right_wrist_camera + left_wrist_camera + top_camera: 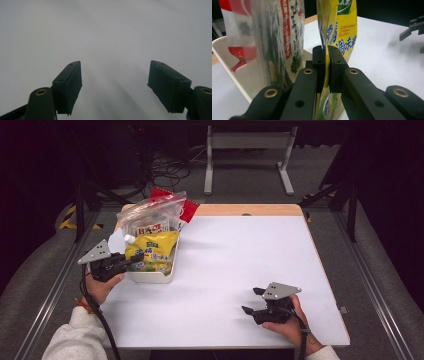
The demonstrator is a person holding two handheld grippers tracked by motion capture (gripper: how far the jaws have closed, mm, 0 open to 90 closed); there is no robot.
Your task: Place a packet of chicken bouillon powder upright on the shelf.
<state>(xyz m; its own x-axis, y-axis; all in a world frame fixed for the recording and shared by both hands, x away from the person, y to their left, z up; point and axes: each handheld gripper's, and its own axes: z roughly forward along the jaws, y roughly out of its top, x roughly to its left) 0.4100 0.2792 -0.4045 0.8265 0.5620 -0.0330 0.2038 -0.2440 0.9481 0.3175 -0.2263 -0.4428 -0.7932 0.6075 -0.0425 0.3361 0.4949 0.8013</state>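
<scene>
Left gripper [328, 62] clamped on yellow pouch [151, 251]: glossy crinkled foil-plastic, flat, printed blue-green. Pouch stands in white tray [159, 276], rigid smooth plastic, rectangular, near table's [240, 270] left edge toward far corner. Beside it clear zip bag [150, 215], shiny film, red strip. Left gripper view adds pouch lettering, matte black pads pinching thin edge. Right gripper [250, 301] jaws apart, empty, above matte white tabletop near front right corner.

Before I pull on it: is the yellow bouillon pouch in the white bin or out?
Still in. The yellow pouch lies across the white bin, and the left gripper has its jaws shut on the pouch's edge.
</scene>
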